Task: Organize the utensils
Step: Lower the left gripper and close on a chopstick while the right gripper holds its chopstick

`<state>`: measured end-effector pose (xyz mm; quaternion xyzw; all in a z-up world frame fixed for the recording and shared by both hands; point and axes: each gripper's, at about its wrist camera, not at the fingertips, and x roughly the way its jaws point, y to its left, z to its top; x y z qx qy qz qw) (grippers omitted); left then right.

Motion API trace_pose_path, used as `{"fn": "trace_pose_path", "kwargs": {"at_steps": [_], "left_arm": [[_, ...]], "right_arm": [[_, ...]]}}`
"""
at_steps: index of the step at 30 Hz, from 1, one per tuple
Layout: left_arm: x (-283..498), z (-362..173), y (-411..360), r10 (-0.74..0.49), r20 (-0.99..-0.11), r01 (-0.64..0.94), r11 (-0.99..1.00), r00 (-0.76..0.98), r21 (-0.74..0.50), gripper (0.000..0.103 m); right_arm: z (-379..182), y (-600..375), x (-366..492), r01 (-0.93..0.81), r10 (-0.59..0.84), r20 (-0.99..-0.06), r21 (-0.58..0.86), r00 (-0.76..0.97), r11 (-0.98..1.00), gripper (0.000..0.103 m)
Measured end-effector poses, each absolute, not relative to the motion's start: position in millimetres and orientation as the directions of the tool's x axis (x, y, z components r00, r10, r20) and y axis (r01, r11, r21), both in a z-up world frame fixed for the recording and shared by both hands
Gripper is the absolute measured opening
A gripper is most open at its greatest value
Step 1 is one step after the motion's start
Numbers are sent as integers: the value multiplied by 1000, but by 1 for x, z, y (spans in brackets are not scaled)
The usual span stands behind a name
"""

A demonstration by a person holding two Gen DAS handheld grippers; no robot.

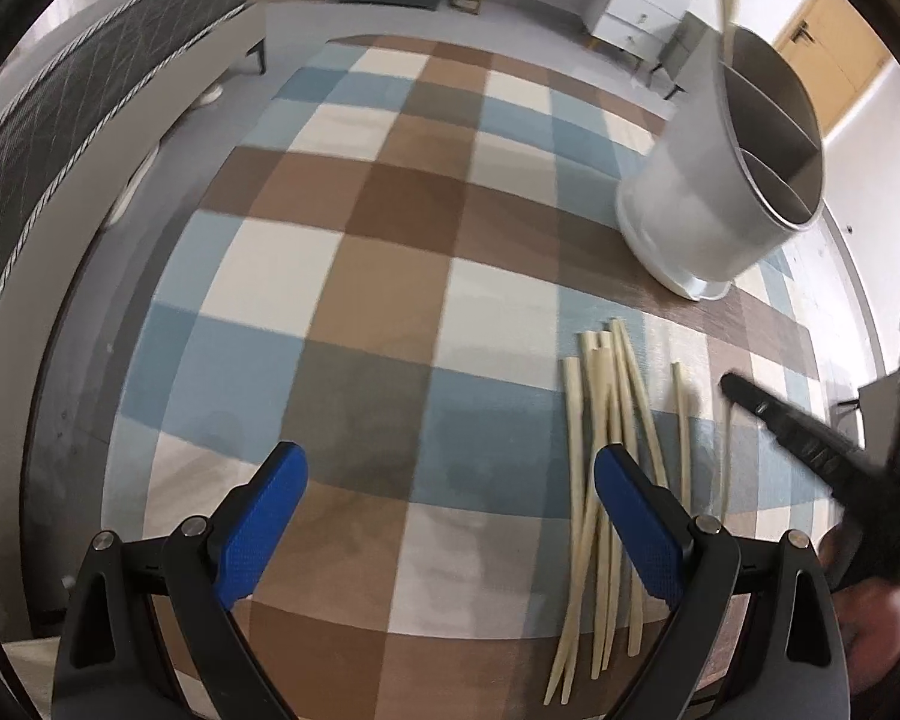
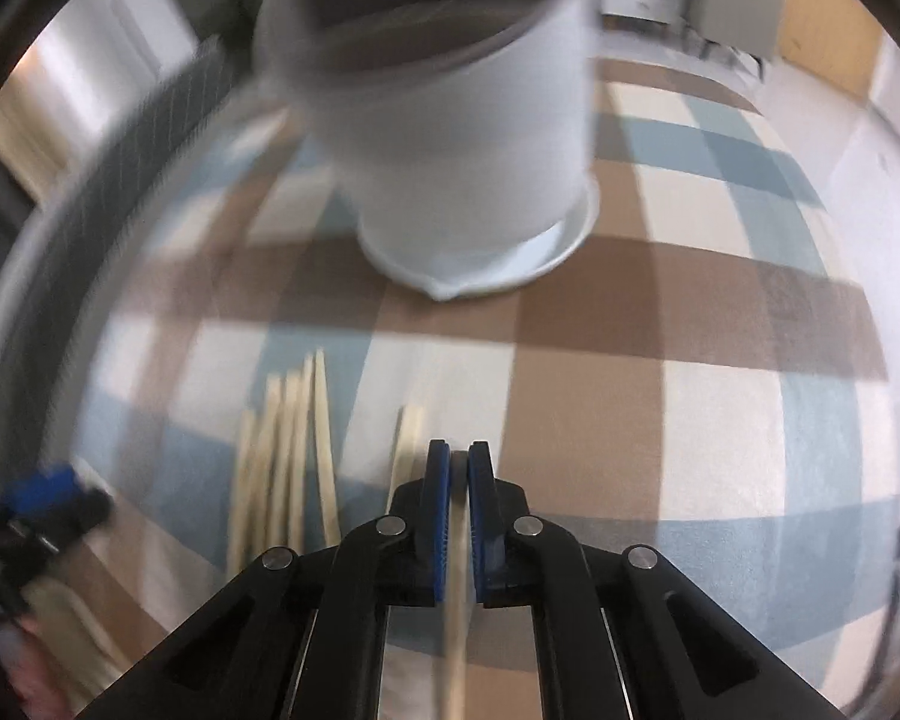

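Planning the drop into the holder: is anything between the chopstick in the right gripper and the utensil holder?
Nothing visible. The right gripper holds a chopstick; only bare checkered cloth lies between it and the white utensil holder.

Matt holder [image 1: 705, 192] – pale wooden chopsticks [image 1: 600, 420]

The left gripper [image 1: 450, 480] has black angular arms, round silver pivot pins and blue dimpled pads [image 1: 264, 525]. The right gripper [image 2: 459, 462] is built alike, its blue pads ribbed. Skin of a hand [image 1: 882, 630] shows beside the left gripper.
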<state>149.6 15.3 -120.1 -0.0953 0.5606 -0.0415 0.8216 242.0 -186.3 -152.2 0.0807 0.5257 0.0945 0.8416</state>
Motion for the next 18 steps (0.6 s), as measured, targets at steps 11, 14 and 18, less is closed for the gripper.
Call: {"fn": "trace_pose_path", "kwargs": {"at_steps": [11,14,18], "left_arm": [[161,-120,-31,-147,-920,115,987,364,-112,93],[171,-122,-42,-144,-924,142,985,354,-98,80],[186,-134,-54,-96,-946,177,983,310,-42,53]], "right_arm": [[-131,-245,228,22,406,-722,503,561,864,5],[-131,-248,233,27,400,-718,503,570,864,5],[-124,-246,232,-3,381,-708,471,595,882,5]]}}
